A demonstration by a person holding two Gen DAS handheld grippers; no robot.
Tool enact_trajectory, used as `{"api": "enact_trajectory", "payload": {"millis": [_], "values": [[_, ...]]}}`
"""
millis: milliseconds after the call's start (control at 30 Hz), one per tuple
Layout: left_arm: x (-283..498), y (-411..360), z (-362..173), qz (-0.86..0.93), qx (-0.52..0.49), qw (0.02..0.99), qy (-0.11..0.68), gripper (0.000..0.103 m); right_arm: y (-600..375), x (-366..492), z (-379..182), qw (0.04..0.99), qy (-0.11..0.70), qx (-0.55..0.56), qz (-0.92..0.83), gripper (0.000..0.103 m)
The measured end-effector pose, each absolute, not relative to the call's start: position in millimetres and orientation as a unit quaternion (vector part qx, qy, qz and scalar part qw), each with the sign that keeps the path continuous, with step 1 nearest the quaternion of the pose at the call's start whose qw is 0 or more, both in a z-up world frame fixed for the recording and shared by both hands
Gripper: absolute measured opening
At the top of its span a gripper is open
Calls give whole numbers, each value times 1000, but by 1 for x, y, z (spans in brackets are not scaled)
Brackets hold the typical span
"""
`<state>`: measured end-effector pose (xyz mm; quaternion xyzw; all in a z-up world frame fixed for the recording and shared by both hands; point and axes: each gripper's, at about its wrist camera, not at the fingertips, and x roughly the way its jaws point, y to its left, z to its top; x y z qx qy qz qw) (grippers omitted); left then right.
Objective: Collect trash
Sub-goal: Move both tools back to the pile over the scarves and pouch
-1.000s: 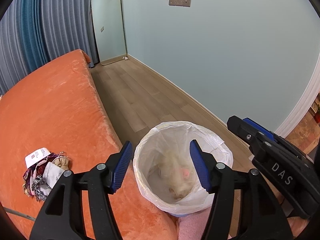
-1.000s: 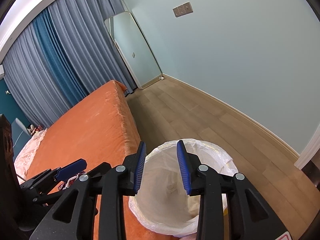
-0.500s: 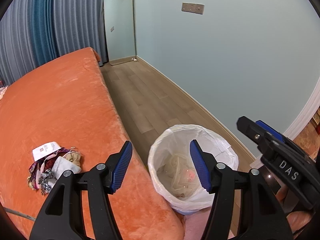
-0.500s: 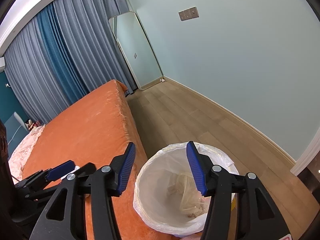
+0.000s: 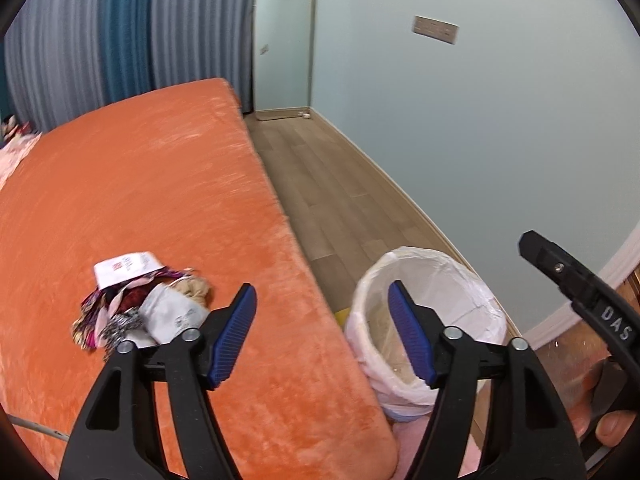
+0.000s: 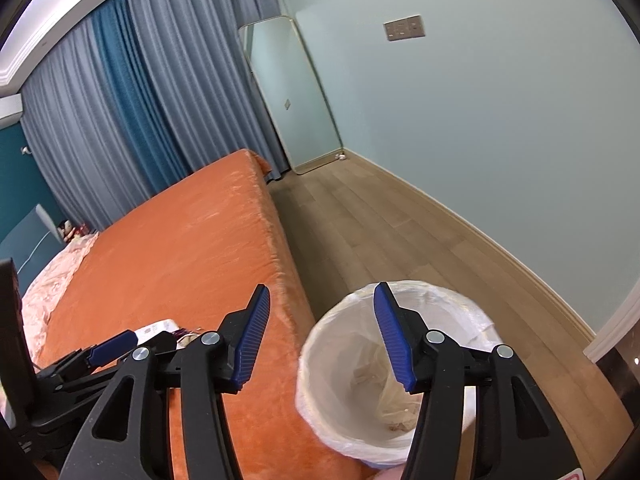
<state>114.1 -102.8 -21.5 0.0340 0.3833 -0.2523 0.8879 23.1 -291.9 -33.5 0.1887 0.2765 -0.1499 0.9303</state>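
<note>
Orange bedspread (image 5: 132, 184), white bin liner (image 5: 472, 280) — blue-grey striped curtains (image 6: 132, 100)

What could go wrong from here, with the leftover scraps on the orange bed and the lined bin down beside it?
1. The pile of scraps is several loose pieces; the left gripper, its empty jaws opening, might lift only some and scatter the rest.
2. The bin stands past the edge of the bed, so a piece released early could land on the floor.
3. The right gripper, also empty, hangs by the bin and could snag its thin liner.
</note>
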Motion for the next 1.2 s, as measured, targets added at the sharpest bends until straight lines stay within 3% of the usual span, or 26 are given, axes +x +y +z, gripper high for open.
{"api": "enact_trajectory", "payload": {"millis": [767,1100,1200], "values": [[184,122,-115,-56,-62,879,470,69,-101,140,-116,910,396,119,21,53],[221,125,-152,-66,-88,859,499,68,-78,194,-168,892,439,104,30,53],[232,111,-158,-80,-83,856,503,63,-82,207,-183,886,451,108,26,53]]}}
